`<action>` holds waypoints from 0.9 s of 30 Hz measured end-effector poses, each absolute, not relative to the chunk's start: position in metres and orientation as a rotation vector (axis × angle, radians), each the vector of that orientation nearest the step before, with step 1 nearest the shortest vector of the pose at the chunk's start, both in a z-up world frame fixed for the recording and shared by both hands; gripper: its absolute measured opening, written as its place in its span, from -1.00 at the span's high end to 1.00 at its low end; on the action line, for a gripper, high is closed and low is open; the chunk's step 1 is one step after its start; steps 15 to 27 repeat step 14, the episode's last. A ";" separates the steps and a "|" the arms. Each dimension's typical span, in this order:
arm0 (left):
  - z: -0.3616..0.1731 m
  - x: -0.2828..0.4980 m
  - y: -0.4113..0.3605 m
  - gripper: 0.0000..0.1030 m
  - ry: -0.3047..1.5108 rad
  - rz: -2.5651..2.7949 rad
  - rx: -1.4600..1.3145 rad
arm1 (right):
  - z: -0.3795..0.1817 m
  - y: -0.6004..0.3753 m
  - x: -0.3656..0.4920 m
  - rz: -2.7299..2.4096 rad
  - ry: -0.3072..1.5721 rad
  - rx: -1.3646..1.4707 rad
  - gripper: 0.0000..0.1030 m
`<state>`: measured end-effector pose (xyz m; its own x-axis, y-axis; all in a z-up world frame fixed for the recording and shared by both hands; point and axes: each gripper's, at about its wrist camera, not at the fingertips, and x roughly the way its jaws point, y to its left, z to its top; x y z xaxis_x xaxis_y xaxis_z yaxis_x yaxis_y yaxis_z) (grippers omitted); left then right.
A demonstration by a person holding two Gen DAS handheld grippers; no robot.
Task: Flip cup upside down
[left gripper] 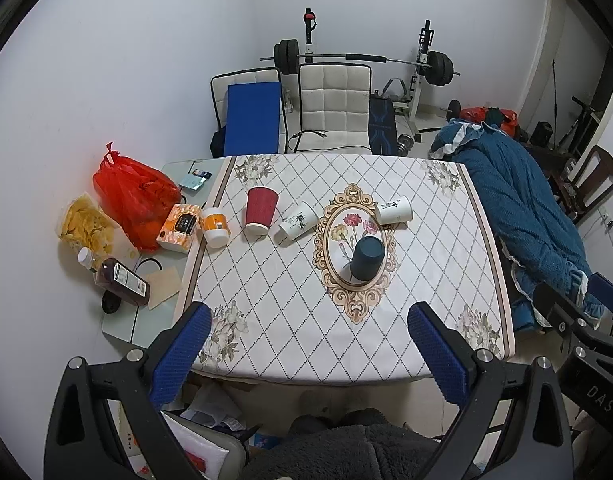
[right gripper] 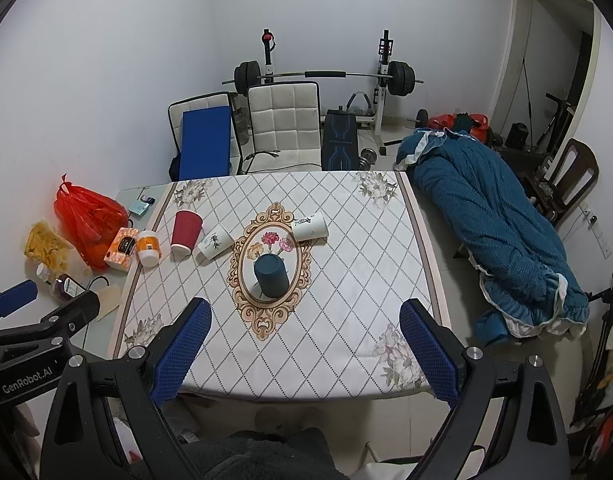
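dark cup (left gripper: 368,258) upside down, mouth hidden

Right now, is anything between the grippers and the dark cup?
No. Only bare tablecloth lies between the open right gripper or left gripper and the dark cup. The other cups sit behind it.

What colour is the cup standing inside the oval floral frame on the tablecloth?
Dark teal cup, plain with no print, seen best in the right wrist view.
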<state>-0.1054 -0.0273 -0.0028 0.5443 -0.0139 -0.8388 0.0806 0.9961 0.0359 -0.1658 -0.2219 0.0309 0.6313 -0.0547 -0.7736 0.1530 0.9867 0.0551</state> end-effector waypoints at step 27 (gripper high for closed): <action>-0.002 -0.107 -0.027 -0.96 0.985 -0.051 0.076 | 0.030 -0.221 -0.167 -0.117 0.878 0.125 -0.89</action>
